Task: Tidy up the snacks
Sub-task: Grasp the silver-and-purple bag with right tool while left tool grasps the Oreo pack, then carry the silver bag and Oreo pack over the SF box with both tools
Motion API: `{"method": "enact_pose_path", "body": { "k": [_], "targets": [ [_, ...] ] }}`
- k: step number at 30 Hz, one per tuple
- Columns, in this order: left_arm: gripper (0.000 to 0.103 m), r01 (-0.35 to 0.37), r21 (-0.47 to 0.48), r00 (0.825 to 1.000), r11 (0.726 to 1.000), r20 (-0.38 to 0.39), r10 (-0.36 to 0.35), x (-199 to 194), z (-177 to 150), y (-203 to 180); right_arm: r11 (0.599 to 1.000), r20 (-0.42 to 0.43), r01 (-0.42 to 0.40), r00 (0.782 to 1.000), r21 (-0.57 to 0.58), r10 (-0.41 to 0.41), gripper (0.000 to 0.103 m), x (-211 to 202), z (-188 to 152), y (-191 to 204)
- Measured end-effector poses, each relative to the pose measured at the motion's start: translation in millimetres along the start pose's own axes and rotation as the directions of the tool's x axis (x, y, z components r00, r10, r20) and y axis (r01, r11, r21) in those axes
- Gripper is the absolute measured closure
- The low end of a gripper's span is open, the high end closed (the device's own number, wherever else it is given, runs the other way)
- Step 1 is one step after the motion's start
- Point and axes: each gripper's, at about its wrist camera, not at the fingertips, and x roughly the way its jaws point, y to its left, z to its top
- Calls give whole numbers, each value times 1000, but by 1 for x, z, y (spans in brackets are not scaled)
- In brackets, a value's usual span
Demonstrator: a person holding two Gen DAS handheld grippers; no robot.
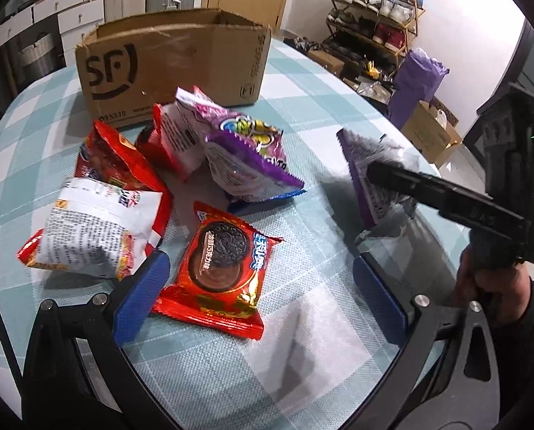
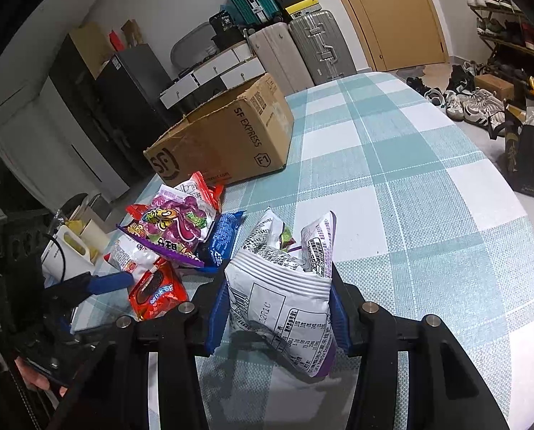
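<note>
My right gripper (image 2: 277,308) is shut on a white and purple snack bag (image 2: 285,297), held just above the checked tablecloth; the bag also shows in the left wrist view (image 1: 371,182). My left gripper (image 1: 263,301) is open and empty, its blue pads either side of a red Oreo packet (image 1: 220,268) lying flat. Behind it is a pile: a red and white bag (image 1: 98,229), a purple candy bag (image 1: 245,154) and a blue packet (image 2: 222,238). An open SF cardboard box (image 1: 170,64) stands at the table's far side.
The round table (image 2: 410,186) has a teal and white checked cloth; its edge curves off to the right. Shoe racks, suitcases, drawers and boxes stand on the floor around it. A white jug (image 2: 66,254) sits beyond the table's left edge.
</note>
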Motion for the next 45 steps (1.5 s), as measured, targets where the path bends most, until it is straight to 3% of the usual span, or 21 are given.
{"method": "enact_pose_path", "body": {
  "k": [8, 15, 20, 31, 45],
  "targets": [
    [6, 26, 7, 999, 1000, -40, -26, 19, 4, 6, 1000, 3, -7, 1000, 9, 7, 55, -1, 0, -2],
    [29, 58, -27, 997, 998, -48, -59, 29, 9, 18, 1000, 2, -7, 1000, 10, 7, 55, 0, 0, -2],
    [58, 39, 14, 999, 999, -36, -38, 29, 4, 16, 1000, 1, -3, 1000, 10, 3, 55, 1, 0, -2],
    [59, 62, -7, 998, 998, 27, -61, 9, -4, 21, 1000, 9, 18, 1000, 2, -18, 55, -6, 0, 2],
    [59, 64, -1, 989, 998, 135, -63, -48, 1, 27, 999, 35, -9, 999, -35, 10, 55, -25, 7, 29]
  ]
}}
